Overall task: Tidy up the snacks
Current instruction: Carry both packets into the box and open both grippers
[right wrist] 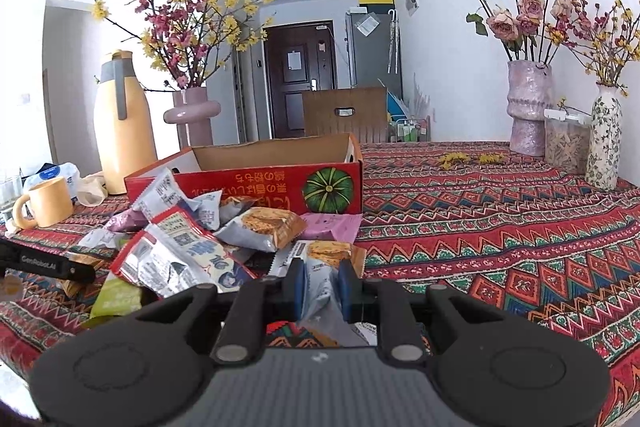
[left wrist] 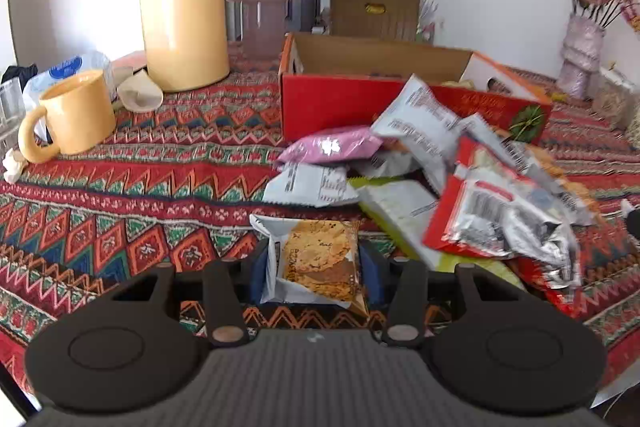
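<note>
My left gripper [left wrist: 316,267] is shut on a cookie packet [left wrist: 316,259], held between its blue pads just above the patterned tablecloth. My right gripper [right wrist: 322,287] is shut on a grey snack packet [right wrist: 324,267] with a biscuit picture on it. A pile of several snack packets [left wrist: 460,179] lies in front of an open red cardboard box [left wrist: 340,103]; the pile [right wrist: 180,247] and the box [right wrist: 256,183] also show in the right wrist view. The left gripper's arm shows at the left edge of the right wrist view [right wrist: 48,265].
A yellow mug [left wrist: 68,119] and a tall yellow thermos [left wrist: 184,15] stand at the far left. Flower vases [right wrist: 528,107] and a jar [right wrist: 566,143] stand at the far right. A wooden chair back [right wrist: 344,115] rises behind the box.
</note>
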Action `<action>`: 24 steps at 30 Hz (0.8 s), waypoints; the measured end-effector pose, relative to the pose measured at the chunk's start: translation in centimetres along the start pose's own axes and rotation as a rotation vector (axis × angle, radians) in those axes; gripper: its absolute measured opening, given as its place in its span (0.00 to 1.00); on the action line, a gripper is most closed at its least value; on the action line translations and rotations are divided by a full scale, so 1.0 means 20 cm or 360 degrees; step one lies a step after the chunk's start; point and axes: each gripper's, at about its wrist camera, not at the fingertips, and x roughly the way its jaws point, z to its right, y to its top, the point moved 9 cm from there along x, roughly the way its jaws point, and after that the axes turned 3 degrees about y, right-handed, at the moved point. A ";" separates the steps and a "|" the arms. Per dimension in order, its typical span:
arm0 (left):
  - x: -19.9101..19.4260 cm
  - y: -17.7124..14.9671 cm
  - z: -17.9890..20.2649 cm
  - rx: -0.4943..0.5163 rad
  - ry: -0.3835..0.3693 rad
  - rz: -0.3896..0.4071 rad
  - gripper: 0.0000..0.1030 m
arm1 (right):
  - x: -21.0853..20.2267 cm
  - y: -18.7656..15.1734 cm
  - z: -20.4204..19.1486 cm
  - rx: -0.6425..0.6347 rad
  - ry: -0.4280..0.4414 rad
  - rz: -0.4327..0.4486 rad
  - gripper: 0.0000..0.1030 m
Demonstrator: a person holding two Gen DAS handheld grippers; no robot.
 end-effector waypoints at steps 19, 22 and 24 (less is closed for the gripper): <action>-0.19 0.42 0.19 0.0100 -0.0075 0.0364 0.46 | 0.09 0.33 -0.07 -0.0085 0.0030 0.0188 0.17; -0.17 0.51 0.22 0.0106 -0.0079 0.0397 0.46 | 0.15 0.41 -0.08 -0.0097 0.0034 0.0217 0.17; -0.15 0.56 0.23 0.0106 -0.0077 0.0410 0.46 | 0.20 0.47 -0.08 -0.0104 0.0040 0.0232 0.17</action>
